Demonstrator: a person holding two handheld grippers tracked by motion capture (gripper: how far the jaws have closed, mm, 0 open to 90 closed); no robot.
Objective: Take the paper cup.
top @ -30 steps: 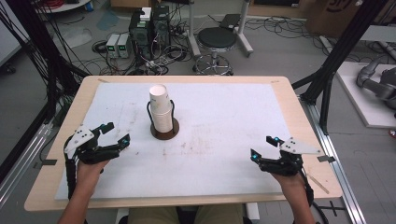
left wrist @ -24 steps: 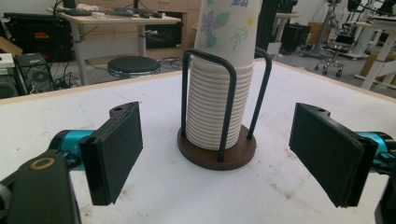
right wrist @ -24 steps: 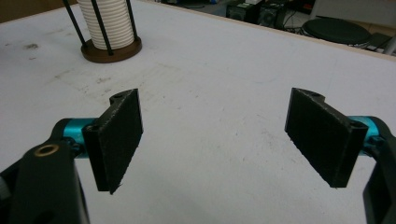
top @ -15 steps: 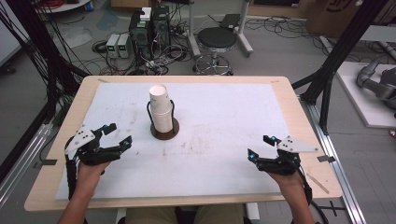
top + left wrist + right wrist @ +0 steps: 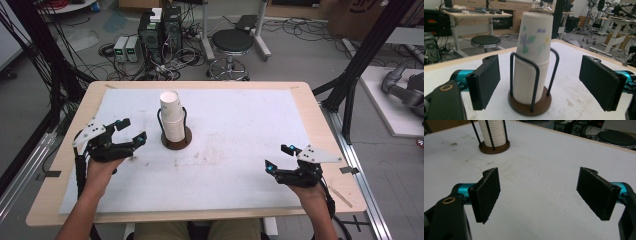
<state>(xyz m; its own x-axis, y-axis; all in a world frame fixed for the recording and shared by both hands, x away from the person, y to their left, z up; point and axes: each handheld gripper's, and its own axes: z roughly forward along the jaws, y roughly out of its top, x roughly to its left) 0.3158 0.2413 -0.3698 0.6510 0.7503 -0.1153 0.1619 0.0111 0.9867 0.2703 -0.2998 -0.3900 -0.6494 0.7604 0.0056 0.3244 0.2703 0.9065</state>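
Left gripper (image 5: 131, 131) edged closer to cup stack (image 5: 170, 117) than second ago — jaws spread wide, empty, framing stack in wire holder (image 5: 530, 101). Right gripper (image 5: 280, 157) barely shifted, jaws parted, idle near table's (image 5: 300, 95) right edge. Likely approach for top cup — not yet touching.

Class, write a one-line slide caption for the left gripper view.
Open left claw faces a stack of paper cups in a wire holder.
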